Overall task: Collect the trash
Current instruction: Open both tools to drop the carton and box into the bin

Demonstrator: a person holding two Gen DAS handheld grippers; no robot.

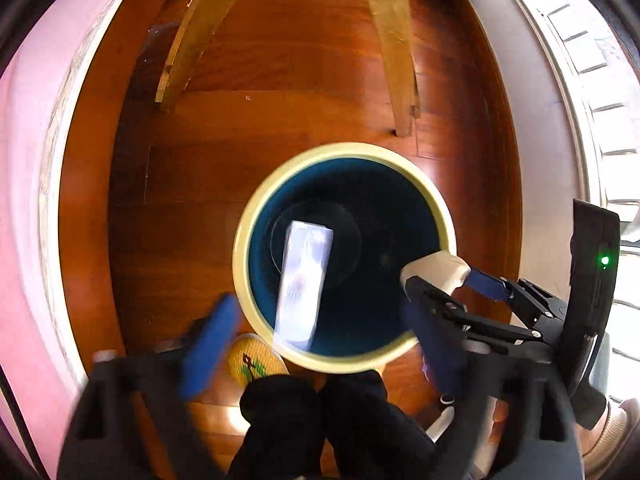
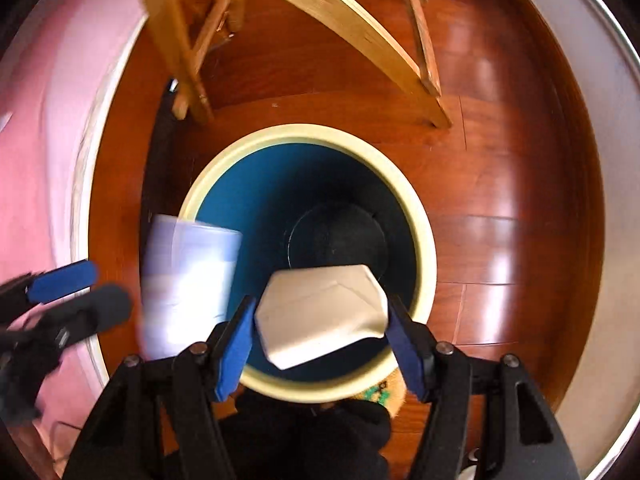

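Both grippers point steeply down over a round bin (image 1: 440, 216) with a cream rim and a dark blue inside, which stands on a reddish wooden floor (image 1: 300, 112). The left gripper (image 1: 316, 340) stands wide, its blue pads (image 1: 208, 344) well apart and pressing on nothing. Between and beyond them a long white carton (image 1: 306, 284), blurred, hangs free inside the bin's mouth, its near end over the near rim and its far end over the dark bottom. In the right wrist view the same carton (image 2: 188, 288) shows as a pale smear at the bin's left rim, just beside the left gripper's fingers (image 2: 64, 280). The right gripper (image 2: 324, 340) holds a cream folded carton (image 2: 324, 312) across its width; the left blue pad touches the carton's side and the right pad sits at its other end, and whether the grip presses firmly cannot be told. That carton hangs over the near part of the bin's opening, tilted, above the blue wall. In the left wrist view it (image 1: 436, 270) appears at the bin's right rim, pinched in the other gripper's fingers. Beyond the bin stand the pale wooden legs of a chair (image 2: 188, 40). Near the bin's close edge lie dark trouser legs (image 1: 312, 420) of the person and a yellow slipper (image 1: 256, 360). A pink wall (image 1: 28, 200) curves on the left.
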